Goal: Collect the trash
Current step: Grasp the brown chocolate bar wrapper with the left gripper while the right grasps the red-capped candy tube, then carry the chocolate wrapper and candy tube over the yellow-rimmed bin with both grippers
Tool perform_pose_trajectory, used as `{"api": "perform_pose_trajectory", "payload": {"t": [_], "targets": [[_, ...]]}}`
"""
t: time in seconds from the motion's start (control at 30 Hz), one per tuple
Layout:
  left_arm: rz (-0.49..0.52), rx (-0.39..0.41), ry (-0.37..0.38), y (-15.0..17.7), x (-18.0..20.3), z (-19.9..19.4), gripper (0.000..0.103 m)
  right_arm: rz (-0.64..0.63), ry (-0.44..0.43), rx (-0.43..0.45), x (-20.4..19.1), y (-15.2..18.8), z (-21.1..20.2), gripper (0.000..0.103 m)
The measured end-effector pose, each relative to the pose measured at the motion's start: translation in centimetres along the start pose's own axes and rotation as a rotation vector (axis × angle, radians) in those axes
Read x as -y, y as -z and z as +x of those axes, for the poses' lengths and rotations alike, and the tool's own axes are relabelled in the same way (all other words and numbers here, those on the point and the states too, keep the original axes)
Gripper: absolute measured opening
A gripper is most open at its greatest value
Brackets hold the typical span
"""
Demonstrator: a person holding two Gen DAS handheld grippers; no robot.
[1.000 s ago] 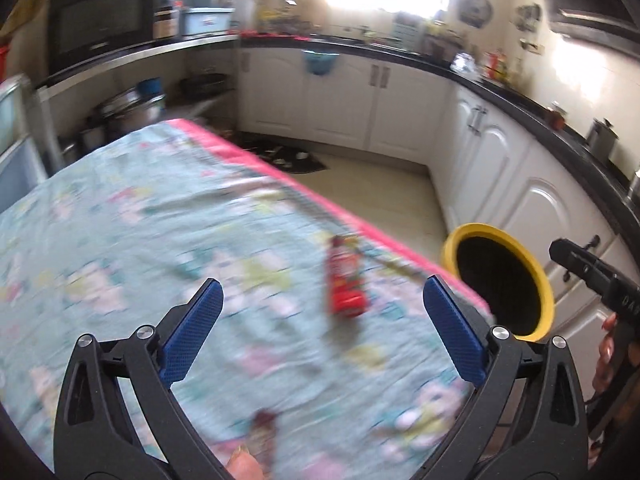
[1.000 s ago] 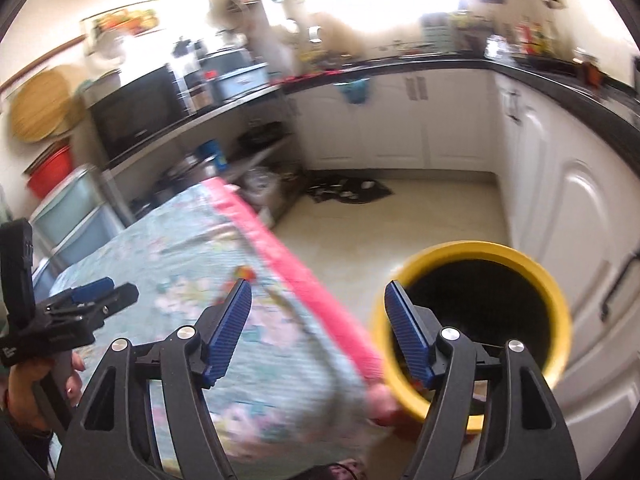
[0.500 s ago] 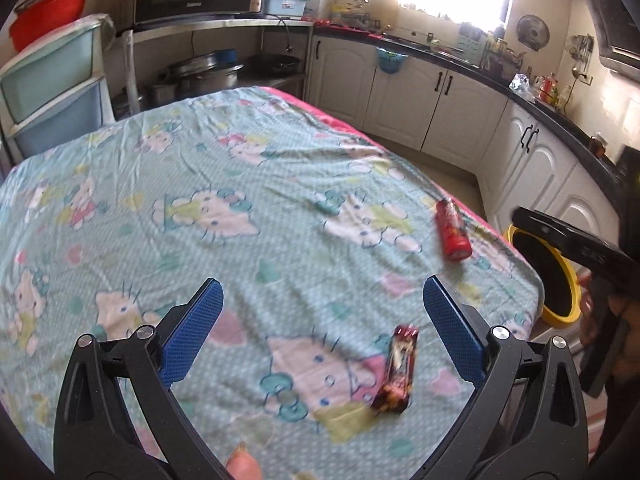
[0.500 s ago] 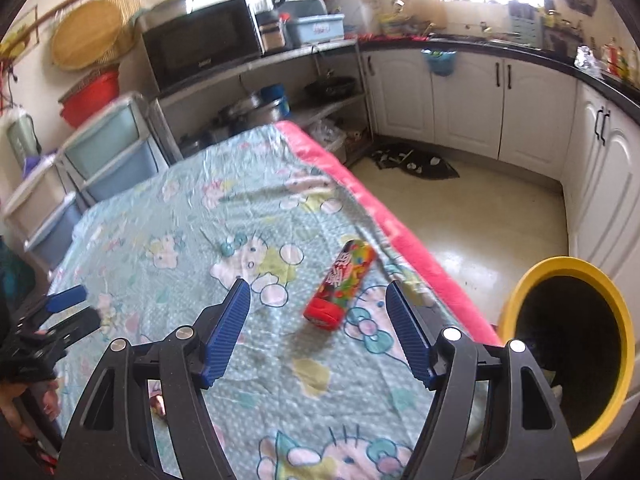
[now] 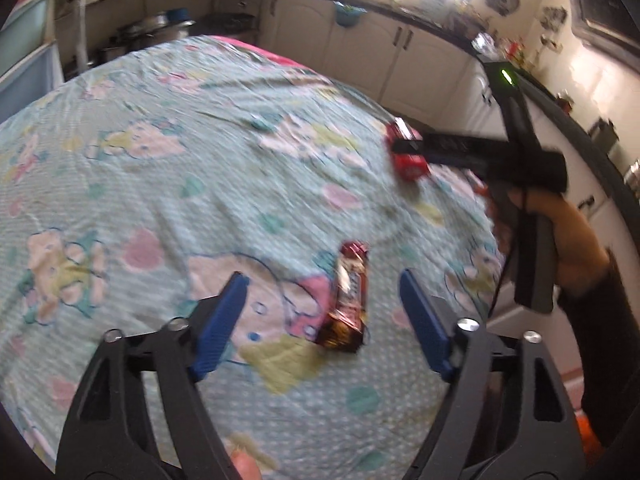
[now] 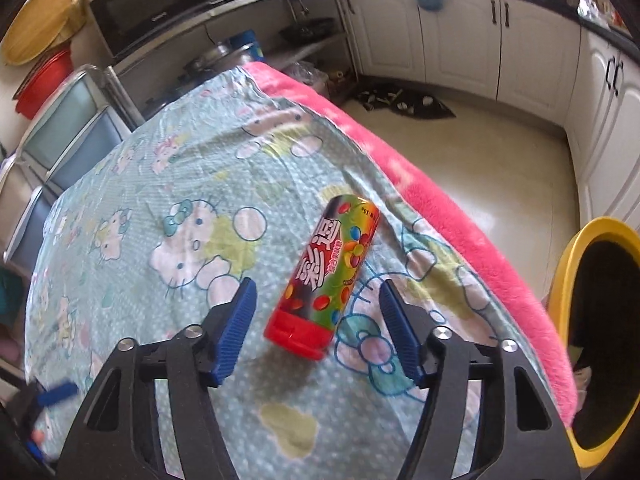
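A dark red candy bar wrapper (image 5: 347,300) lies on the cartoon-print cloth, between the blue pads of my left gripper (image 5: 322,288), which hangs just above it with jaws closing and no pad touching. A red-capped candy tube (image 6: 326,280) lies on its side near the pink table edge. My right gripper (image 6: 316,300) straddles its cap end, jaws closing, pads still apart from it. In the left wrist view the right gripper (image 5: 472,152) reaches over the blurred tube (image 5: 406,156).
A yellow-rimmed bin (image 6: 568,292) stands on the floor past the pink table edge (image 6: 440,220). White cabinets (image 6: 460,40) line the far wall. Shelves with a microwave (image 6: 156,8) and plastic drawers (image 6: 68,136) sit behind the table. A hand (image 5: 568,232) holds the right gripper.
Both grippers swung from the bin side over the table and sank toward it. The left now frames the wrapper, the right frames the tube. Both pairs of jaws have narrowed.
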State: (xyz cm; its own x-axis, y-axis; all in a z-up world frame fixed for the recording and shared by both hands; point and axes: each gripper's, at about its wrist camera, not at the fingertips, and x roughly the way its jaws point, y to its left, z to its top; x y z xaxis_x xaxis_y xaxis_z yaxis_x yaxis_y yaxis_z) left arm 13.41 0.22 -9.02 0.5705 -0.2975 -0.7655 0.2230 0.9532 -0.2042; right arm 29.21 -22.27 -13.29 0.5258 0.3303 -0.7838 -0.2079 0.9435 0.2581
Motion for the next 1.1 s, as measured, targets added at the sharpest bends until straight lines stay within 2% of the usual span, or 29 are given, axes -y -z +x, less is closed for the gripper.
{"api": "perform_pose_trajectory", "payload": {"t": [0.07,0.13,0.17,0.3,0.4,0.7,0.9,1.1], "targets": [[0.022,-0.026,0.006,0.5,0.6,0.8,0.060,0.006,0.012,-0.011,0.1,-0.1,0.6,0.053],[0.041,-0.047,0.006,0.9,1.0,1.6,0.052,0.004,0.018,-0.009,0.1,-0.1,0.7,0.048],[0.051,-0.060,0.003,1.2,1.2,1.9,0.050,0.007,0.012,-0.010,0.2,-0.2,0.7,0.042],[0.085,-0.085,-0.034,1.6,1.5,2.7,0.025,0.010,0.009,-0.004,0.3,0.0,0.4,0.033],[0.082,-0.089,-0.028,1.6,1.1,2.7,0.020,0.006,-0.001,0.004,0.3,0.4,-0.1,0.031],[0.050,-0.054,0.018,0.2,0.8,1.2,0.019,-0.014,-0.070,0.048,-0.4,2.6,-3.7,0.030],[0.070,-0.001,0.034,-1.9,2.4,0.1,0.019,-0.019,-0.103,0.104,-0.8,3.7,-7.3,0.030],[0.105,0.041,0.063,-4.4,4.6,-0.1,0.019,-0.013,-0.095,0.182,0.2,3.9,-11.7,0.030]]}}
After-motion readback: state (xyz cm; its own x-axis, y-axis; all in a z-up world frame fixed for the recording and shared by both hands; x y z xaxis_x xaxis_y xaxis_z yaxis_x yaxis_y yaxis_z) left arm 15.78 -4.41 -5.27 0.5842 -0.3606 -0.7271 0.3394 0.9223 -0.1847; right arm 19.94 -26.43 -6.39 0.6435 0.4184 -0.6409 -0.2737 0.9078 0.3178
